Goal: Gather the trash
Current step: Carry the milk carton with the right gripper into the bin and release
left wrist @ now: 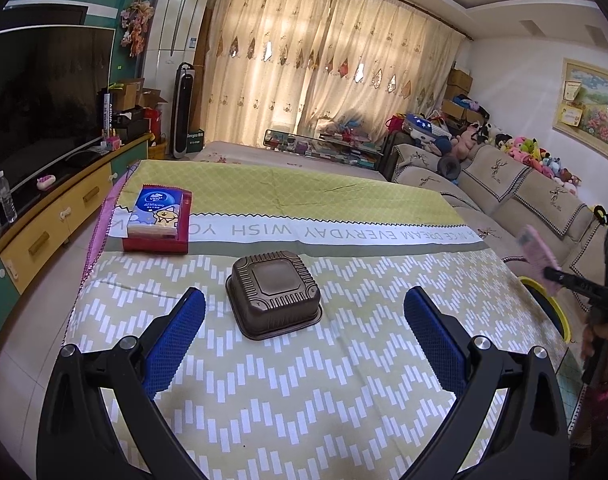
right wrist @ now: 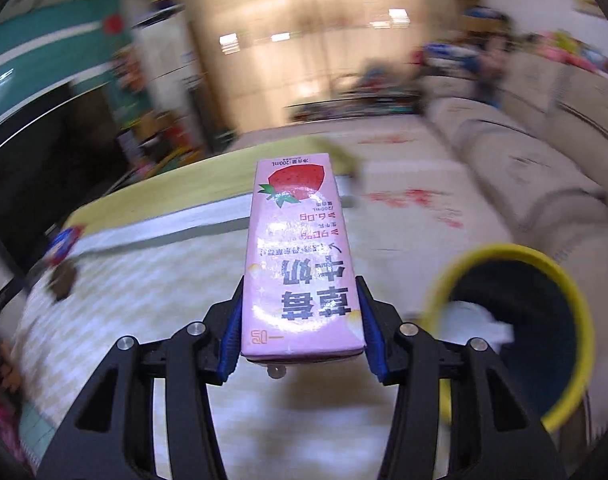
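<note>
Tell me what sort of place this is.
Most likely a home living room: a long beige fabric sofa lined with plush toys, a large dark flat-screen television on a low cabinet, and cream floor-length curtains.

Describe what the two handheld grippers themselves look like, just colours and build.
Both match: the left gripper and right gripper have matte black angular plastic linkage arms with round silver pivot bolts, and fingers faced with blue, diamond-textured rubber pads. No cables or markings show on them.
</note>
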`<state>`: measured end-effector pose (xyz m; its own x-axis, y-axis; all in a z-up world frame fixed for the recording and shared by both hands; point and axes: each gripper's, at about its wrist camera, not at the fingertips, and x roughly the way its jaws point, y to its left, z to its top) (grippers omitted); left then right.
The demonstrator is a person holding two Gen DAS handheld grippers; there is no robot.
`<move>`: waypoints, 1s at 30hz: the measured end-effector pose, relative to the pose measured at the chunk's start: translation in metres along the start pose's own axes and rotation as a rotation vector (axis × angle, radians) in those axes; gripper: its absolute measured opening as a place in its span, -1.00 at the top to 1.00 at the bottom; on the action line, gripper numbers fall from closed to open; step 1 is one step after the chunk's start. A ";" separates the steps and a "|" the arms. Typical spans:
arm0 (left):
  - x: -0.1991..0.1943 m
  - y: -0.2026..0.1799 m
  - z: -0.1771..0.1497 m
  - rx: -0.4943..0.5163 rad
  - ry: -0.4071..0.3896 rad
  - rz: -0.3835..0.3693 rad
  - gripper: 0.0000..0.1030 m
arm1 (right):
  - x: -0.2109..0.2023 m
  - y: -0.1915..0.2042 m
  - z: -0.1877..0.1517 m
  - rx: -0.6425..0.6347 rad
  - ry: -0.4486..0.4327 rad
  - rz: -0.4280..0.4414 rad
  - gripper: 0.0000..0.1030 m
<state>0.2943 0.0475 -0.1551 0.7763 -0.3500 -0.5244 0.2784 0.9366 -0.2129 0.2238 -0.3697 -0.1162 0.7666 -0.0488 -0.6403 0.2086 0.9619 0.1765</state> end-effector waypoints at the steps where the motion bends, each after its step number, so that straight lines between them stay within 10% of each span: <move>1: 0.000 0.000 0.000 0.000 0.001 0.002 -0.90 | -0.002 -0.015 -0.001 0.032 -0.001 -0.032 0.07; 12: 0.003 0.001 -0.001 0.010 0.006 0.010 -0.90 | 0.003 -0.132 -0.028 0.281 0.077 -0.285 0.05; 16: 0.004 0.000 -0.001 0.014 0.009 0.012 -0.90 | 0.002 -0.145 -0.034 0.325 0.074 -0.344 -0.34; 30: 0.015 -0.006 -0.003 0.036 0.056 0.046 -0.90 | -0.032 -0.075 -0.026 0.232 -0.161 -0.262 -0.35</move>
<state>0.3031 0.0367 -0.1643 0.7563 -0.3057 -0.5784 0.2639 0.9516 -0.1578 0.1685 -0.4336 -0.1284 0.7509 -0.3442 -0.5637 0.5277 0.8259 0.1986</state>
